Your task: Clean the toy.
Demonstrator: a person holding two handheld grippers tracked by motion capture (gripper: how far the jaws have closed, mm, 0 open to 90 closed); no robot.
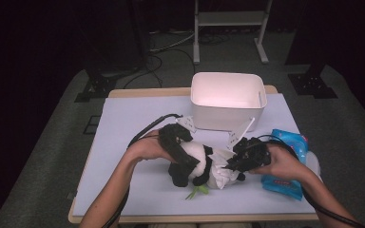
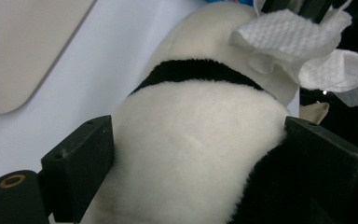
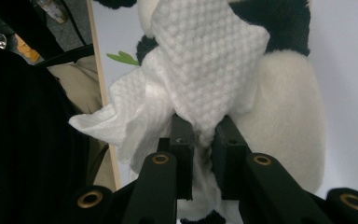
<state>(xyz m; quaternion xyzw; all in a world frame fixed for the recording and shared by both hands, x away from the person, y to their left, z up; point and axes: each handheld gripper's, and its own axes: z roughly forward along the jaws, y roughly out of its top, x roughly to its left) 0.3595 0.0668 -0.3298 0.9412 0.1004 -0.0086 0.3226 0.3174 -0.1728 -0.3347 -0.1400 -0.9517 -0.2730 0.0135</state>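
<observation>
Plush panda: the black-and-white toy (image 1: 197,164) lies on its side on my lavender tabletop (image 1: 123,118), near the front edge.
Left claw: my left claw (image 2: 193,154) has its jaws spread wide around the panda's white body, both pads pressed into the fur.
Right claw: my right claw (image 3: 204,140) is nearly closed, pinching a white wet wipe (image 3: 205,60) that lies against the panda.
White bin: the tub (image 1: 228,99) stands behind the toy.
Blue wipe pack: the packet (image 1: 287,164) lies under my right hand (image 1: 285,164).
</observation>
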